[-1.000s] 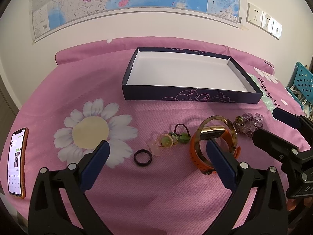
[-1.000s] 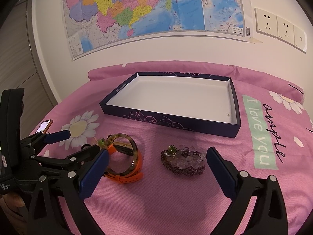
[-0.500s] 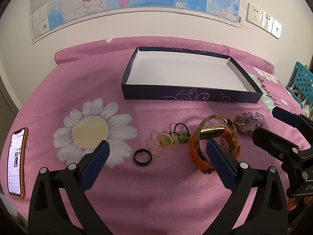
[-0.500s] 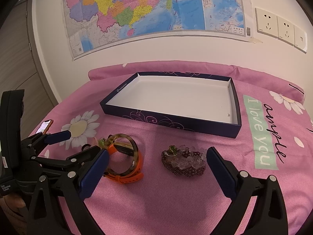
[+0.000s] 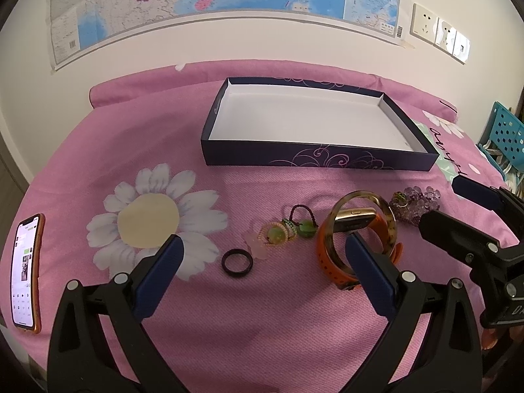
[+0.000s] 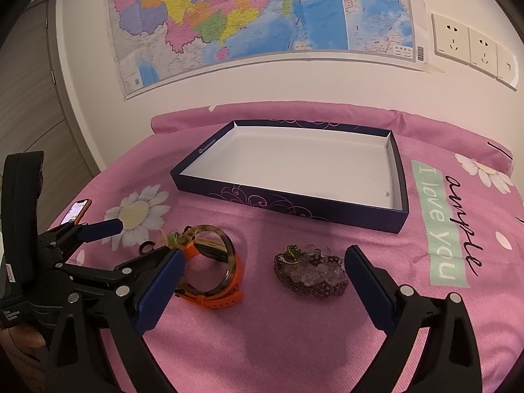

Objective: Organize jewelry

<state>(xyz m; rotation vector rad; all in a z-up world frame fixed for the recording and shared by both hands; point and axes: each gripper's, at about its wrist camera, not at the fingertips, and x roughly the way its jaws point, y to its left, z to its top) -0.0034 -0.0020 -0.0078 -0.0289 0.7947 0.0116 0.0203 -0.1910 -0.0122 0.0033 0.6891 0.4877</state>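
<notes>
A dark blue box (image 5: 314, 160) with a white inside lies open and empty at the back of the pink bedspread; it also shows in the right wrist view (image 6: 288, 201). In front of it lie a black ring (image 5: 237, 260), small green and pink trinkets (image 5: 281, 232), an amber bangle (image 5: 363, 229) leaning over an orange-strapped watch (image 6: 226, 296), and a purple bead bracelet pile (image 6: 311, 275). My left gripper (image 5: 262, 271) is open above the black ring. My right gripper (image 6: 262, 281) is open, with the bangle and the bead pile between its fingers.
A phone (image 5: 26, 271) with a lit screen lies at the left edge of the bed. A wall with a map and sockets stands behind the box. A blue perforated basket (image 5: 504, 137) stands off the right side.
Both grippers have barely moved and stay open; the view from each has shifted only slightly. Nothing on the bed has moved.
</notes>
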